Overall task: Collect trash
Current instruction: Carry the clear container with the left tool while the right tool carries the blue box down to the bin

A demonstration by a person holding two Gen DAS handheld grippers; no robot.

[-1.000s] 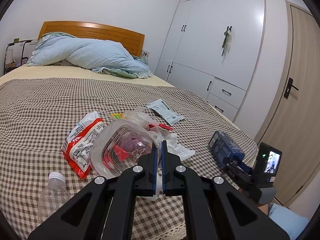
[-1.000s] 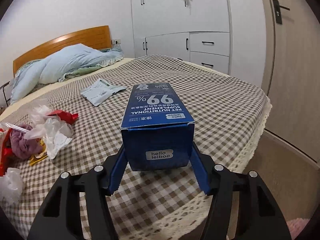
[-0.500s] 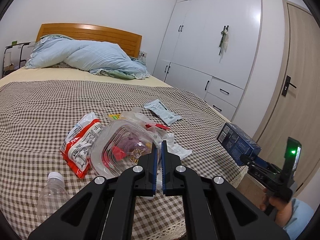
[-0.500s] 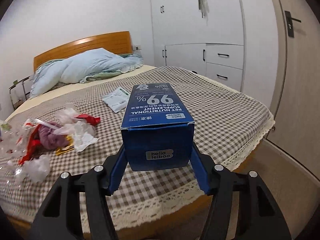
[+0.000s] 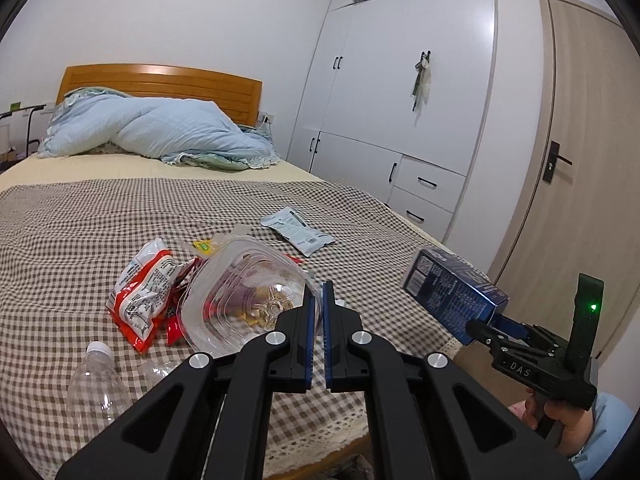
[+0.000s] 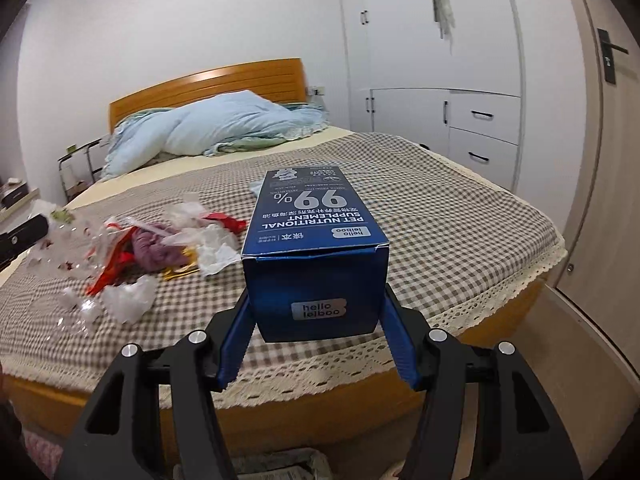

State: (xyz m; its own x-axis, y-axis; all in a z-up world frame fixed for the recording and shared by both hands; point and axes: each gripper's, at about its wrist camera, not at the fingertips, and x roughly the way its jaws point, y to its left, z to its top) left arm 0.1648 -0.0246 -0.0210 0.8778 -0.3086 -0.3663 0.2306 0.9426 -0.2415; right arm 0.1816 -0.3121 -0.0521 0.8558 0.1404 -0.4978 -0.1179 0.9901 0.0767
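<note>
1. The right hand-held gripper (image 6: pixel 318 320) is clamped on a blue pet-supplement box (image 6: pixel 316 248), its two blue fingers (image 6: pixel 236 344) pressing the box's side walls at the near end. The box's long axis runs straight forward along the fingers, with the far end tilted slightly up over the bed's foot edge.
2. In the left wrist view the same box (image 5: pixel 452 290) hangs clear of the bed (image 5: pixel 80 216), off its foot-side corner, carried by the right hand-held gripper (image 5: pixel 486 330) in a person's hand (image 5: pixel 556 420).
3. The left hand-held gripper (image 5: pixel 318 320) is clenched tight; a clear plastic bag (image 5: pixel 240 300) bulges just ahead of its fingertips, and its rim appears pinched between them, though the contact itself is hard to see.
4. Seen from the box, that bag lies to the left, resting on the bed. A red-and-white snack wrapper (image 5: pixel 140 292) touches its far side; an empty plastic bottle (image 5: pixel 94 388) lies nearer the bed's foot edge. A pale sachet (image 5: pixel 296 232) lies apart, beyond the bag toward the headboard.
5. My judgement: the coming move turns on swinging the box leftward, far end first, toward the bag's mouth. The right hand is the carrier; the left must hold the mouth open.
6. Which way the bag's opening faces cannot be told.
</note>
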